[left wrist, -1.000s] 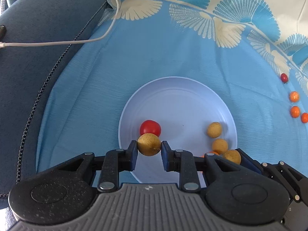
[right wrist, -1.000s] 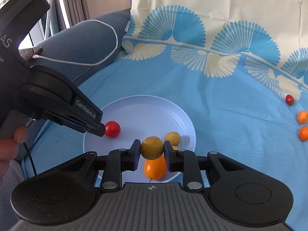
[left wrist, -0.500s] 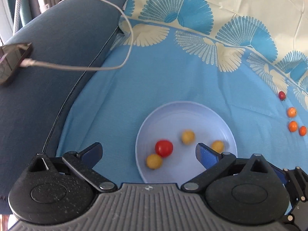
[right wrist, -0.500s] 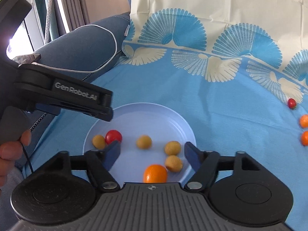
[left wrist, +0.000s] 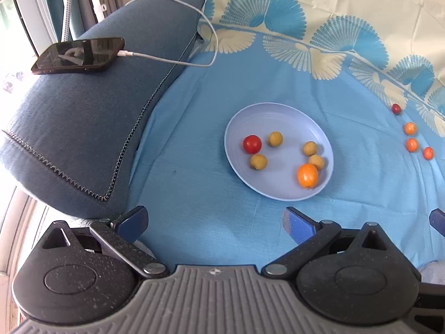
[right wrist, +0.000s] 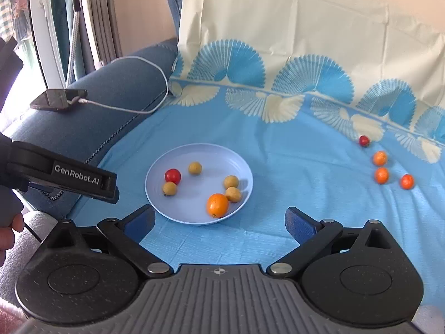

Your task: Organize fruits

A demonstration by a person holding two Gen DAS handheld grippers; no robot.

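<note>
A pale blue plate (left wrist: pixel 281 111) (right wrist: pixel 200 150) lies on the blue cloth. It holds a red tomato (left wrist: pixel 252 144) (right wrist: pixel 172 176), several yellow-brown fruits (left wrist: pixel 258 161) (right wrist: pixel 170 188) and an orange kumquat (left wrist: pixel 307 176) (right wrist: pixel 217 204). Three small orange fruits (left wrist: pixel 411 144) (right wrist: pixel 381 175) and a small red one (left wrist: pixel 396 108) (right wrist: pixel 363 140) lie on the cloth at the right. My left gripper (left wrist: pixel 215 224) is open and empty, held back from the plate's near side. My right gripper (right wrist: pixel 219 224) is open and empty just in front of the plate.
A blue sofa arm (left wrist: pixel 83 117) rises at the left with a black phone (left wrist: pixel 79 55) (right wrist: pixel 58 99) and its white cable (left wrist: pixel 178 61) on it. A cream cloth (right wrist: pixel 306 27) covers the sofa back. The left gripper's body (right wrist: pixel 64 178) shows at the left of the right wrist view.
Both grippers opened and let their yellow-brown fruits go into the plate. Both then drew back and up, away from the plate.
</note>
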